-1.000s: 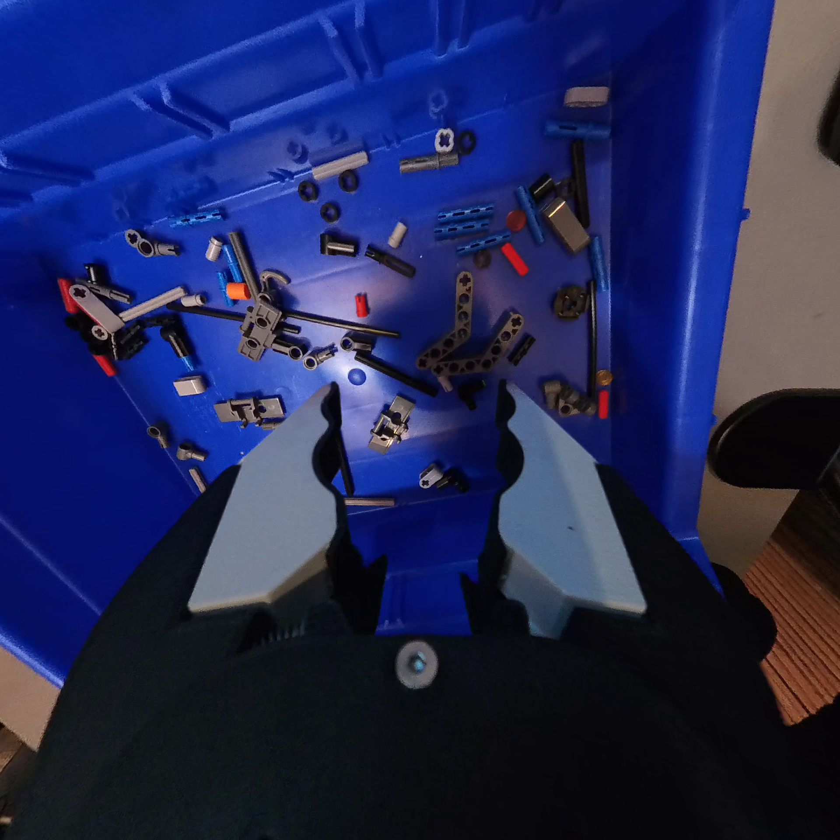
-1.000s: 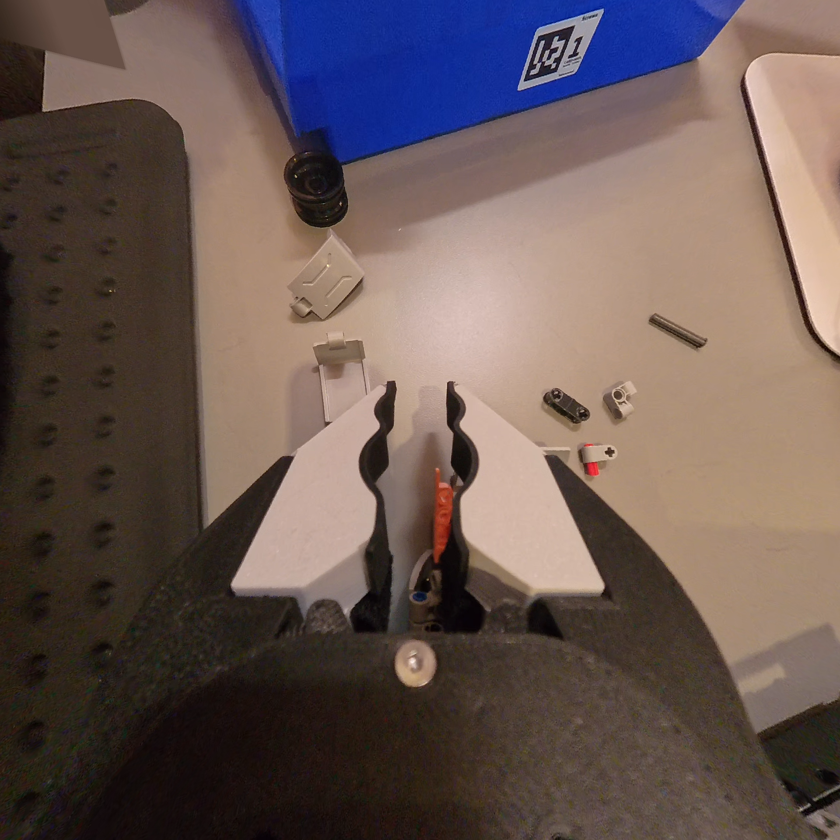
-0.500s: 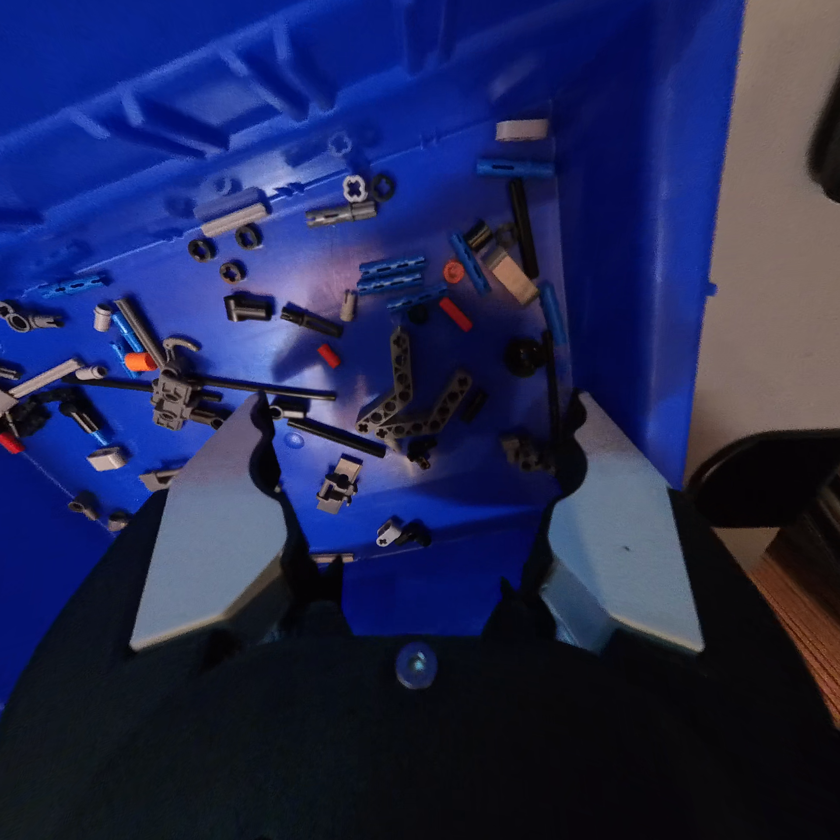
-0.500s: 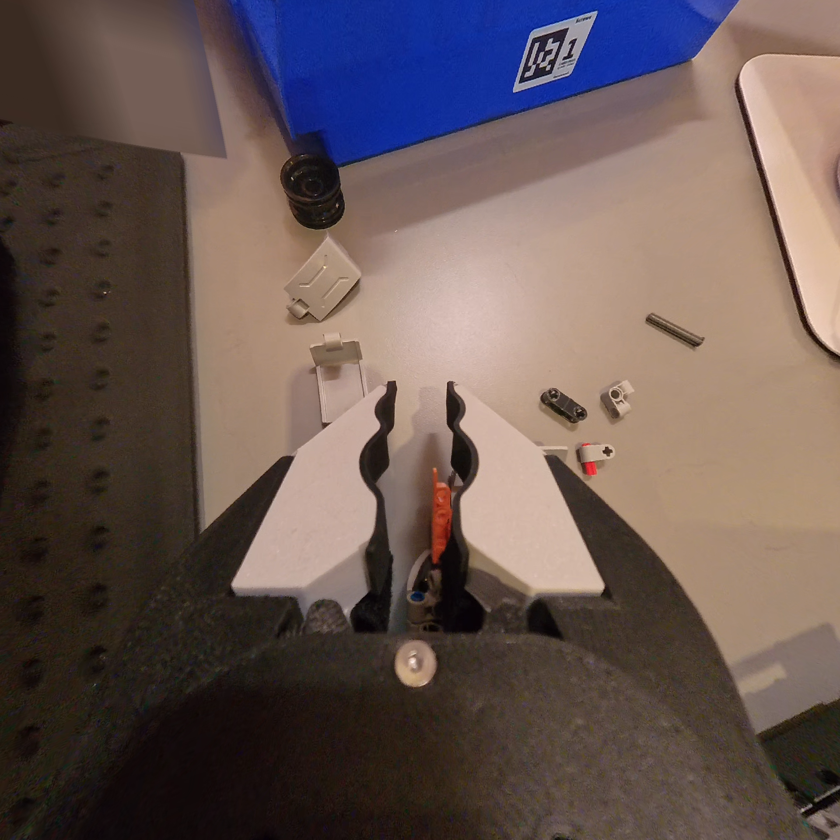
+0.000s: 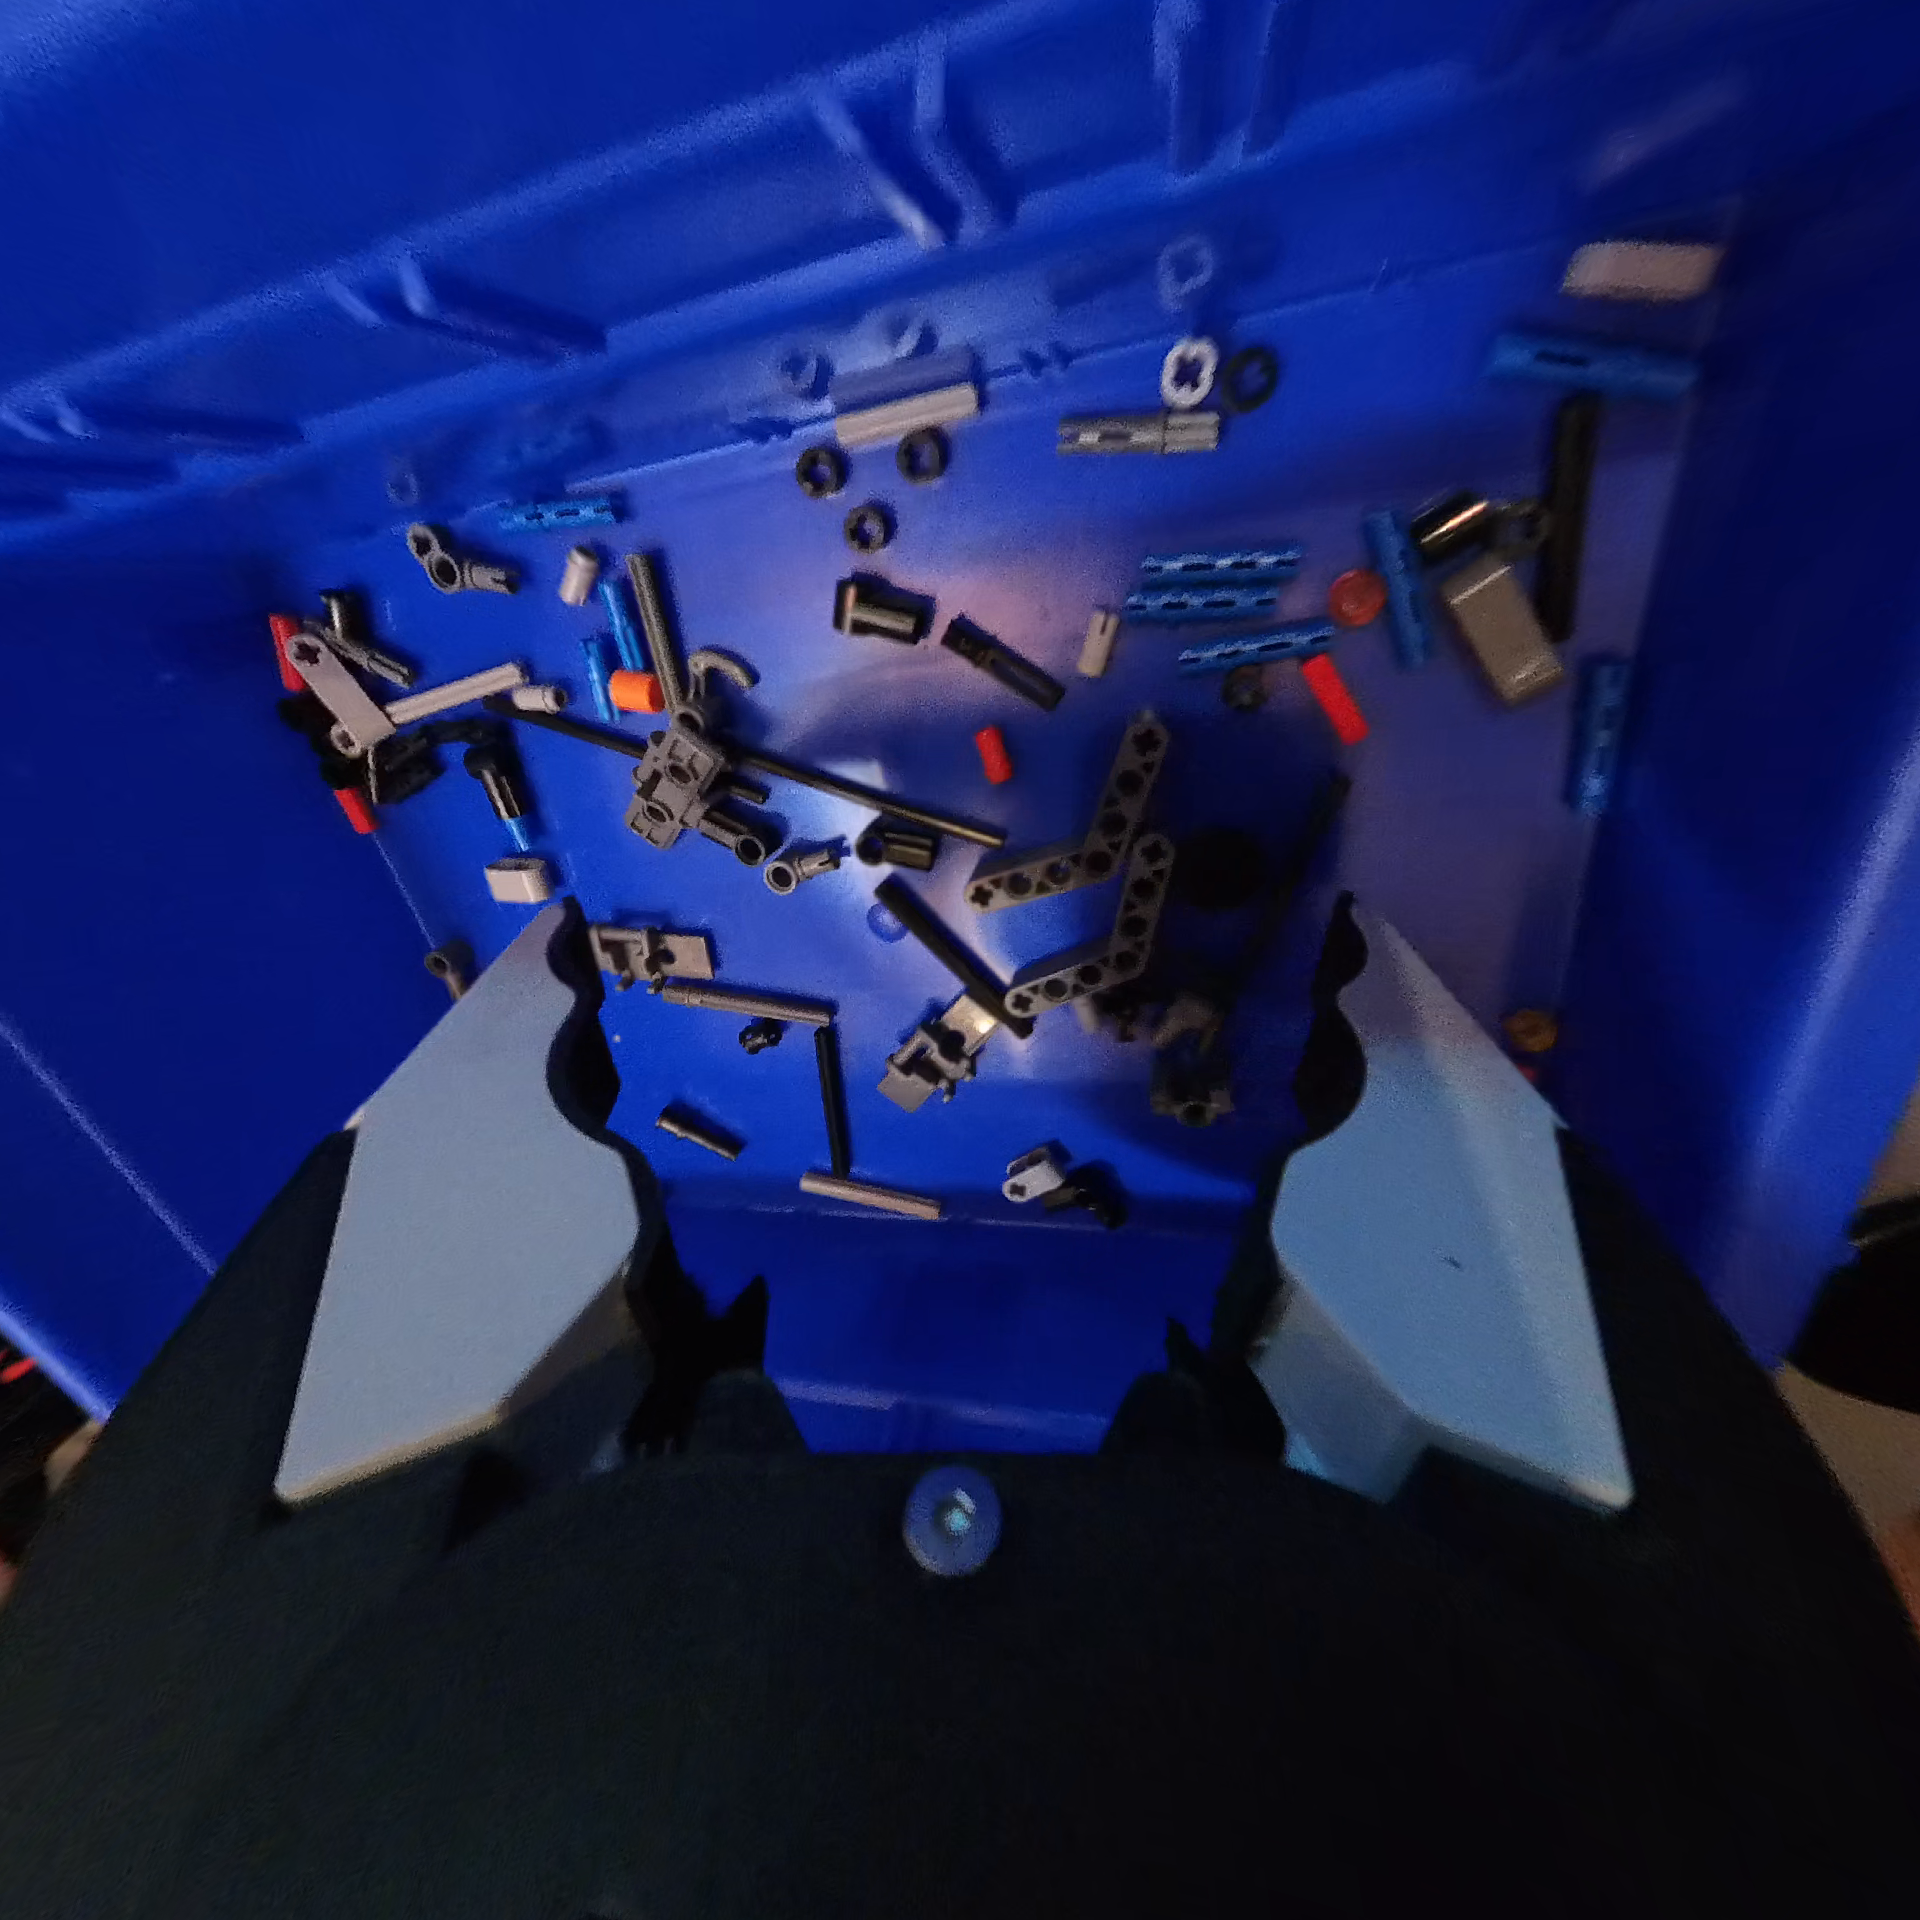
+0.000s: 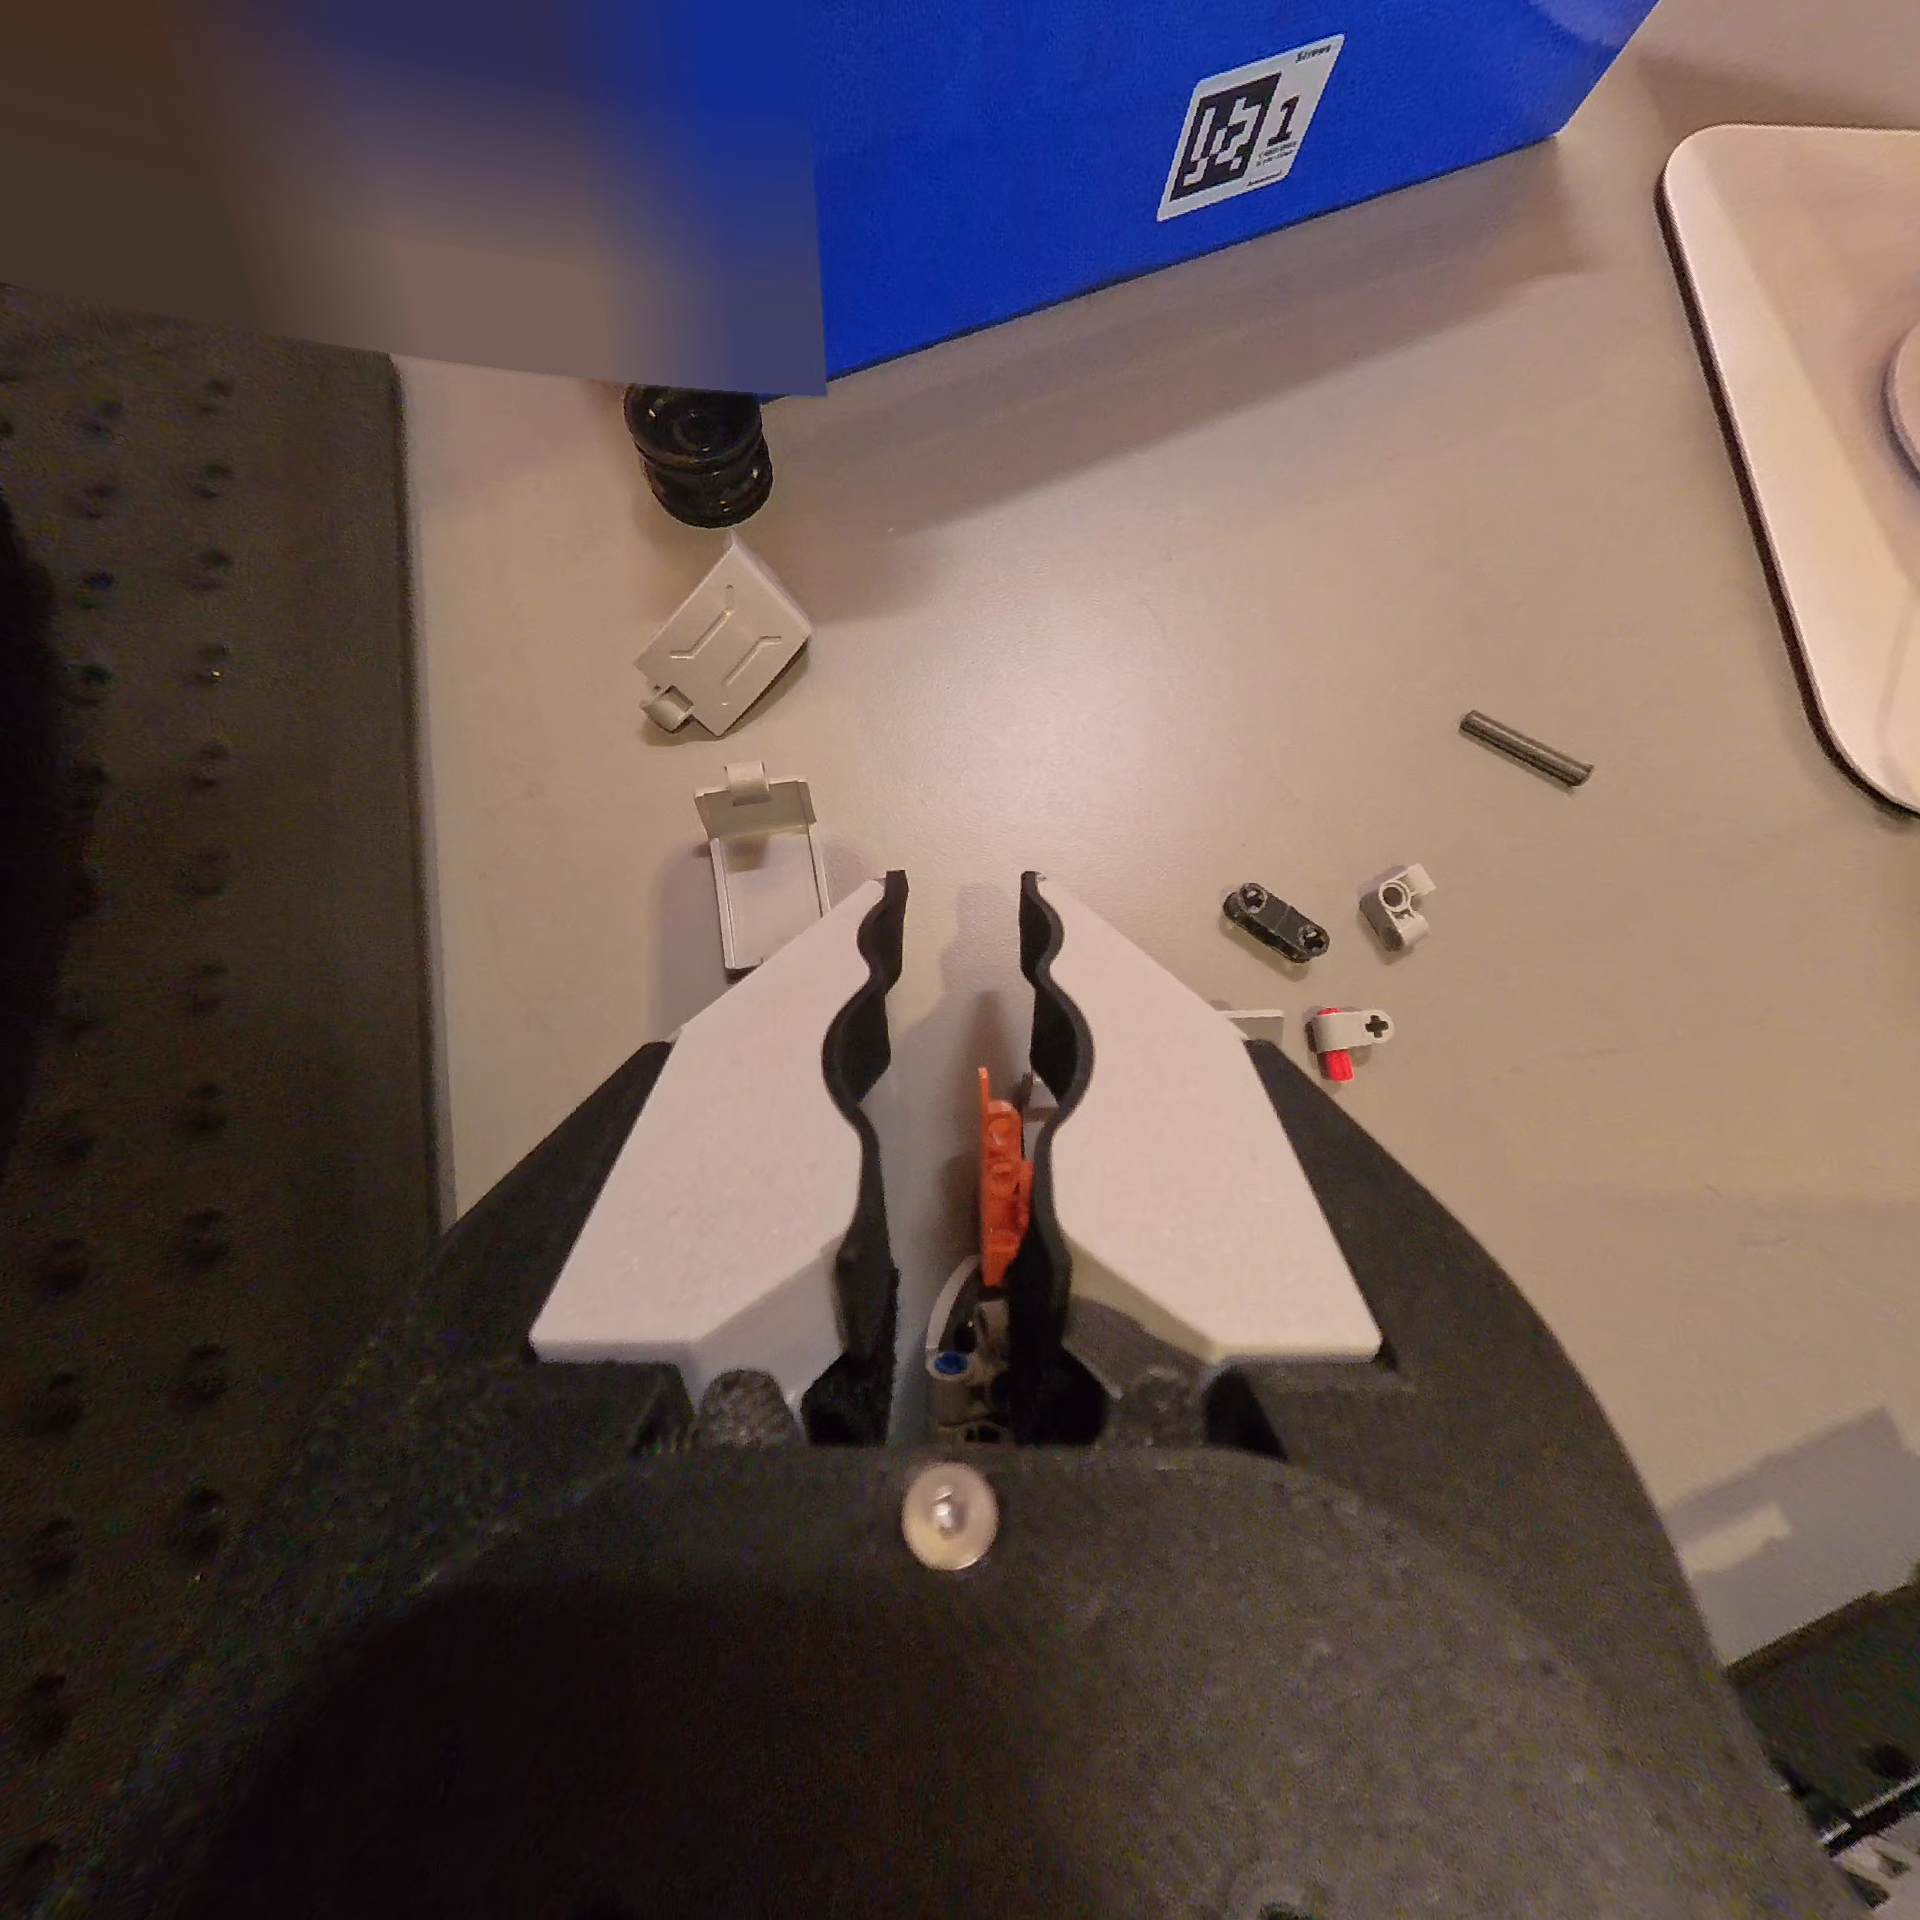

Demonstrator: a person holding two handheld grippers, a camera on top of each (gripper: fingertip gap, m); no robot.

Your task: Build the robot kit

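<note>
— Blue plastic fills the left wrist view: the inside of a blue bin (image 5: 312,260), its floor strewn with small construction-set parts. How does the left gripper (image 5: 956,914) stand?

— Spread wide and empty, hanging over the bin floor. A second ago its fingers were much closer together, so it has opened and shifted over the parts. Nearest its tips are two bent dark grey beams (image 5: 1091,862), at about 1 o'clock from the midpoint. A black axle (image 5: 940,951) lies just beneath it, and a grey connector (image 5: 935,1055) at 6 o'clock.

— And the right wrist view?

— It shows a beige table (image 6: 1143,582) with the bin's outer wall at 12 o'clock. The right gripper (image 6: 961,883) is nearly pressed together, with a narrow gap, unchanged over the last second. An orange part (image 6: 997,1174) sits in that gap against the right-hand finger.

— Is it pinched?

— It may be, but the view is too tight to tell. At 11 o'clock lie a grey frame piece (image 6: 758,873), a grey panel (image 6: 727,649) and a black wheel (image 6: 696,457). At 3 o'clock there is a black link (image 6: 1273,920), and a dark grey axle (image 6: 1525,748) at 2 o'clock.
</note>
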